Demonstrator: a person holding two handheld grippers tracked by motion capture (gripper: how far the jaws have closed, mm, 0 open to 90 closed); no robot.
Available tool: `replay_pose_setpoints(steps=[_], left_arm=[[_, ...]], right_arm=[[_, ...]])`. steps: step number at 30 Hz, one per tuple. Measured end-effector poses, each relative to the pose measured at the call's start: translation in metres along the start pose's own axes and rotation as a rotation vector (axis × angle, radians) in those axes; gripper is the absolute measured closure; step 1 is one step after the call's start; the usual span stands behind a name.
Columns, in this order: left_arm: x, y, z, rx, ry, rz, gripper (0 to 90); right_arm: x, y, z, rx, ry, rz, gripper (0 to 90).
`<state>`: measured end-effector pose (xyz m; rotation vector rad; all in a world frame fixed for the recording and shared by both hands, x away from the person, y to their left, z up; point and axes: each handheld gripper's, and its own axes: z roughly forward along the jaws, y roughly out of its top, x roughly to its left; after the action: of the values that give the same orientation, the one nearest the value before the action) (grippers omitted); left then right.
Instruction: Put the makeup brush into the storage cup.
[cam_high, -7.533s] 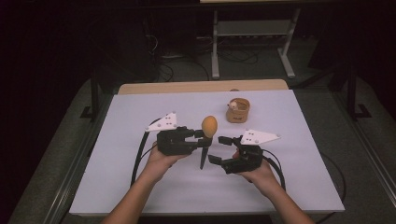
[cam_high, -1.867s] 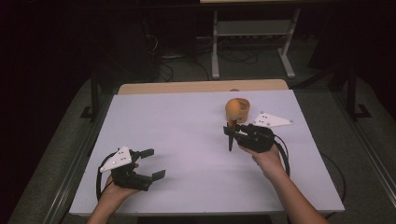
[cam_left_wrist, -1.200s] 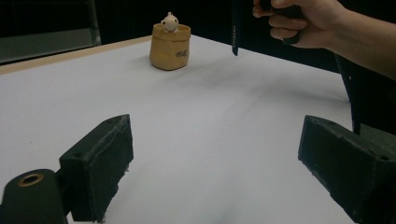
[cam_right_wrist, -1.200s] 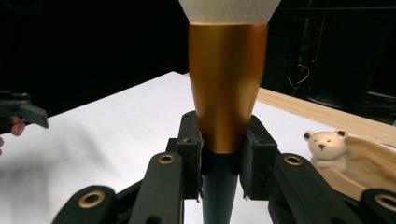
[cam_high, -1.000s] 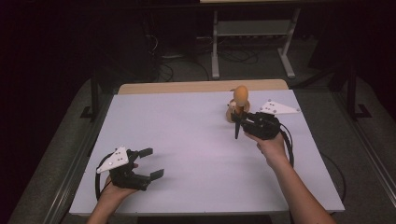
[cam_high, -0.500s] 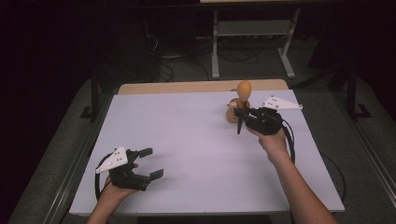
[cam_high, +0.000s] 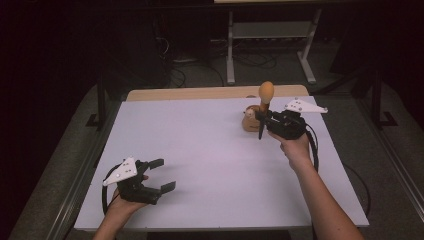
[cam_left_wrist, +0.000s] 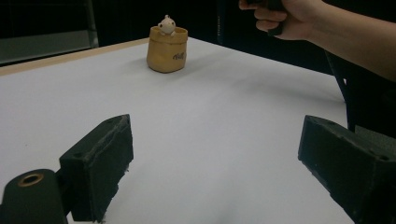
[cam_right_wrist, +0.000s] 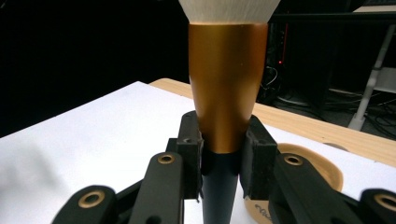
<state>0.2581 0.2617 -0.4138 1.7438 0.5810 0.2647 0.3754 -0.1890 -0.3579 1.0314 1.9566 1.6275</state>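
Right gripper (cam_high: 261, 120) clamped on a makeup brush (cam_high: 265, 100), held upright just over the small tan pot (cam_high: 249, 120) near the bench's (cam_high: 200, 145) far right corner. Left gripper (cam_high: 162, 175) wide, empty, near left corner. Likely step: lowering the handle straight into the pot.

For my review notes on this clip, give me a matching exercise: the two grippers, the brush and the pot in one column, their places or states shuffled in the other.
1. left gripper
2. right gripper
3. makeup brush
4. tan pot

a. stands at the table's far side, small figure on its rim
b. open, near front edge
c. held upright, bristles up
d. shut on a handle

Pairs: 1-b, 2-d, 3-c, 4-a
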Motion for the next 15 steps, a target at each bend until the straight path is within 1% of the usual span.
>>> replay_pose_setpoints(steps=[6, 13, 14, 15], left_arm=[[0.0001, 0.0003, -0.0007, 0.004, 0.0, 0.004, 9.8], [-0.0005, 0.0003, 0.0001, 0.001, 0.0, 0.003, 9.8], [-0.0005, 0.0003, 0.0, 0.0, 0.0, 0.003, 9.8], [-0.0005, 0.0003, 0.0, 0.0, 0.0, 0.003, 9.8]], right_arm=[[-0.0046, 0.005, -0.0008, -0.011, -0.015, -0.006, 71.7], [-0.0087, 0.0084, -0.0004, -0.008, -0.028, 0.0, 71.7], [-0.0097, 0.0092, -0.0001, -0.008, -0.032, -0.008, 71.7], [-0.0097, 0.01, 0.0, -0.008, -0.032, -0.002, 71.7]])
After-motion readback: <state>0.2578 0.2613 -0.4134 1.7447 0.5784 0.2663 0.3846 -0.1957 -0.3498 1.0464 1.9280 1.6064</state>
